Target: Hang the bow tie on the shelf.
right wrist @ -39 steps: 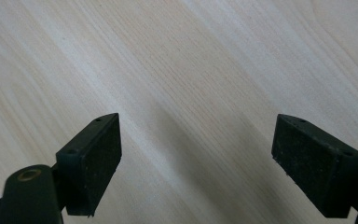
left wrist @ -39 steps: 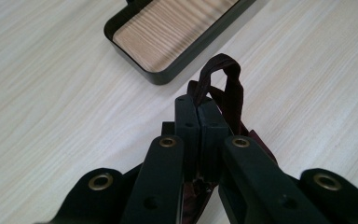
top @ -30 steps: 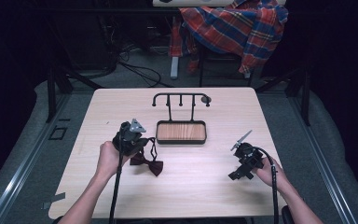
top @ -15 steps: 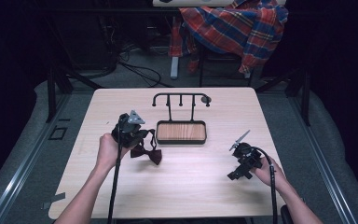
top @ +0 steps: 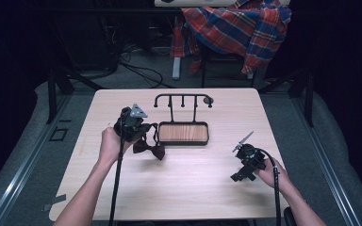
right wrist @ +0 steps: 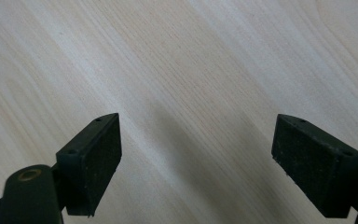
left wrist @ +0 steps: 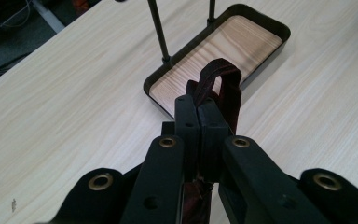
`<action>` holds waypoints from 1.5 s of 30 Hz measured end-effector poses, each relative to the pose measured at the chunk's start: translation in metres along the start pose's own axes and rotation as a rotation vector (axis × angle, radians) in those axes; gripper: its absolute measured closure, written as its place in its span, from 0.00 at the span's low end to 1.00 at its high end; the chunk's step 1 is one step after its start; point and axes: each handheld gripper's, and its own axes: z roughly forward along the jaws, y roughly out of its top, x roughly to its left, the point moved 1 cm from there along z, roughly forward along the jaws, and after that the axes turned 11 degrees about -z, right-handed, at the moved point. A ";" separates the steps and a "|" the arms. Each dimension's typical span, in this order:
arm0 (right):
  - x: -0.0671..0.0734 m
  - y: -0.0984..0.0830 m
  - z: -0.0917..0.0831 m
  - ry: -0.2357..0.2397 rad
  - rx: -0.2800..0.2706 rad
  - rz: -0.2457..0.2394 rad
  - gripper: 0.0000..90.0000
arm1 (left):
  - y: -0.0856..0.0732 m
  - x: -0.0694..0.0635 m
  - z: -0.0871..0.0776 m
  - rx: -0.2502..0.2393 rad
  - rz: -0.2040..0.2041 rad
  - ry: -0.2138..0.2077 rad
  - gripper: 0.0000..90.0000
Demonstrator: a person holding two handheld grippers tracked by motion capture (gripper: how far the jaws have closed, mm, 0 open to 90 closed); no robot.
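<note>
The dark red bow tie (top: 150, 149) is the thing in hand, and you have it: its strap loop (left wrist: 223, 86) sticks up past the tips of your left gripper (top: 133, 126), whose jaws are pressed together on the fabric with no gap left between them. In the high view the bow itself hangs or trails below the gripper, just off the tray's (top: 206, 140) short end at about 9 o'clock; whether it has cleared the table (top: 193, 179) I cannot tell.

So the pick-up looks done. What seems left, judging by the layout, is the carry to the stand: the black rack (top: 183, 98) with its hooks rises from the tray's far edge, at roughly 1 o'clock from your left gripper, and nothing hangs on it yet. Getting the loop over a hook, or the tie into the wood-lined tray, is not yet started.

Your right gripper (top: 248, 160) sits well apart at the table's 4 o'clock, jaws spread wide over bare wood, holding nothing.
</note>
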 end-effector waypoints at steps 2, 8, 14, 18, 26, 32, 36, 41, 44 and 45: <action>0.000 0.000 0.000 -0.003 0.002 0.000 0.18 | 0.003 0.001 0.000 0.001 0.003 0.003 0.99; -0.001 0.000 -0.001 0.008 -0.011 0.007 0.18 | 0.016 0.003 -0.004 -0.013 0.006 0.009 0.99; -0.001 0.000 -0.001 0.005 -0.005 0.006 0.18 | 0.025 0.008 -0.005 -0.026 -0.001 0.018 0.99; 0.000 0.000 -0.001 0.007 -0.005 0.005 0.18 | 0.029 0.010 -0.005 -0.027 -0.004 0.019 0.99; 0.001 0.000 0.001 0.002 -0.018 0.022 0.18 | 0.041 0.012 -0.008 -0.048 0.003 0.021 0.99; 0.000 0.001 0.000 0.000 0.016 -0.002 0.18 | 0.048 0.015 -0.008 -0.067 -0.007 0.013 0.99; 0.000 0.000 0.001 -0.003 0.001 0.013 0.18 | 0.054 0.016 -0.006 -0.078 -0.010 0.015 0.99; -0.001 0.001 0.001 0.003 0.017 0.005 0.18 | 0.061 0.020 -0.003 -0.075 -0.009 0.021 0.99; 0.000 0.000 0.002 0.005 0.002 0.017 0.18 | 0.064 0.022 -0.001 -0.073 -0.009 0.029 0.99; 0.000 0.000 0.002 0.005 0.002 0.017 0.18 | 0.066 0.023 0.000 -0.070 -0.008 0.029 0.99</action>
